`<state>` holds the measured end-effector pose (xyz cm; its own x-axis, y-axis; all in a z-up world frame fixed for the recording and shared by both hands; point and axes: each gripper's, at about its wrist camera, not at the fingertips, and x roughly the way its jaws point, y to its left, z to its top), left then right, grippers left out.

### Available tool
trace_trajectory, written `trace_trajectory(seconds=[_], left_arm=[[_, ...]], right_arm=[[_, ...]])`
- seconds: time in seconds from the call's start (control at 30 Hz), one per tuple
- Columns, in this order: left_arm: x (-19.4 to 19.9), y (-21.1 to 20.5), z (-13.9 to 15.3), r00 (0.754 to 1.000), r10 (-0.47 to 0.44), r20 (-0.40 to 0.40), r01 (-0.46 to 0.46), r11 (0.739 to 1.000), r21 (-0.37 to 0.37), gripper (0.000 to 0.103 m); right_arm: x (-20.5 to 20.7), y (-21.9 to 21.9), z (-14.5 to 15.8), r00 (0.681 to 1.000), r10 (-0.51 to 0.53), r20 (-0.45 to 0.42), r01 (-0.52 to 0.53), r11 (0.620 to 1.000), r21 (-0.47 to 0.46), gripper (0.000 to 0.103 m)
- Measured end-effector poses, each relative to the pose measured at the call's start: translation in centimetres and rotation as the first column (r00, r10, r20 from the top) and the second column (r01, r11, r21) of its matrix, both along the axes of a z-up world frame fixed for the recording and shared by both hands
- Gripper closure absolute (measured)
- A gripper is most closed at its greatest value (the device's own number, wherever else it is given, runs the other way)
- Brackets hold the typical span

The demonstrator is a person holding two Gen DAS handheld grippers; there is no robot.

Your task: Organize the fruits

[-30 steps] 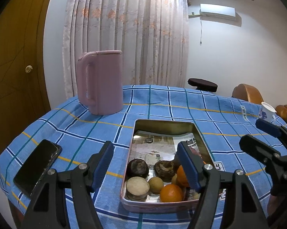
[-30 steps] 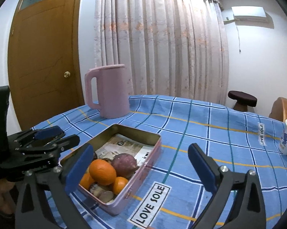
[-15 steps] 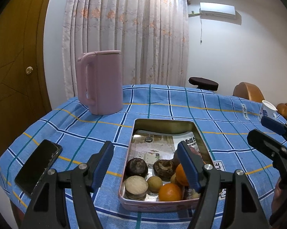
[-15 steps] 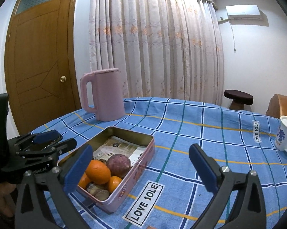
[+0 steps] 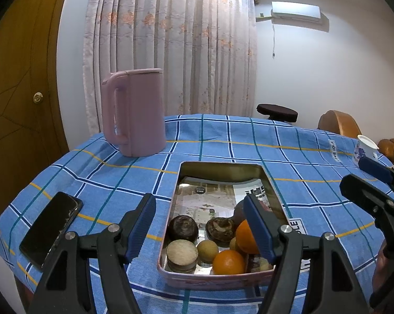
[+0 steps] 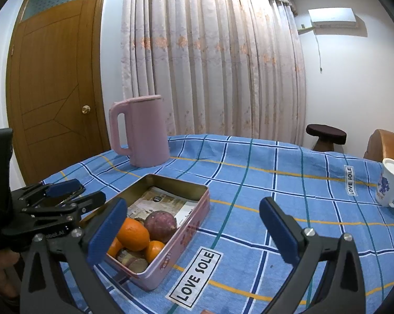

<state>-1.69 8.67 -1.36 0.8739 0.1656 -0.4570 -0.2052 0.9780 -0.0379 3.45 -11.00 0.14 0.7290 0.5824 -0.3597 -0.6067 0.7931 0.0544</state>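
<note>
Several fruits (image 5: pixel 210 240) sit bunched at the near end of a pink metal tin (image 5: pixel 215 278) on the worktop (image 5: pixel 223 136), w/ the far half of the tin showing only a printed paper liner (image 5: pixel 218 196). We see two oranges (image 6: pixel 133 234), a purple-skinned round fruit (image 6: pixel 161 222), a couple of dark brown rough ones, a small tan ball & a pale cut-faced disc; nothing fruit-like lies loose on the blue checked cloth. That fits either fruit already gathered in, or fruit waiting to be sorted out of the tin – we can't tell which.

Our left gripper (image 5: pixel 199 227) hovers over the tin's near left corner, jaws spread wide & holding nothing. Our right gripper (image 6: pixel 191 222) hangs just right of the tin, also wide apart & empty, prob. kept clear so both have room.

Tin walls are thin, smooth, rounded at corners; oranges look firm & dimpled. A pink jug (image 5: pixel 134 112) stands well behind the tin, a dark phone (image 5: pixel 50 227) lies flat to the left, a white mug (image 6: pixel 389 185) far right
</note>
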Motion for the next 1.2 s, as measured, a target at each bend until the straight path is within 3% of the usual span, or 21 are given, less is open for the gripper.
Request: trace_trajectory(seconds=[0.3,0.4,1.2], left_arm=[[-0.2,-0.3,0.6,1.0,-0.008,0.005,0.008,1.0,-0.018,0.031],[-0.3,-0.4,1.1,1.0,-0.01,0.016,0.01,1.0,-0.013,0.016],[-0.1,-1.9,1.7,0.999,-0.046,0.018,0.046,0.999,-0.012,0.015]], right_arm=[[0.0,-1.0,0.4,1.0,-0.017,0.013,0.017,1.0,0.011,0.0],[-0.1,-1.1,0.5,1.0,-0.018,0.019,0.017,1.0,0.01,0.0],[0.1,-3.0,0.2,0.998,-0.055,0.019,0.055,0.998,0.012,0.0]])
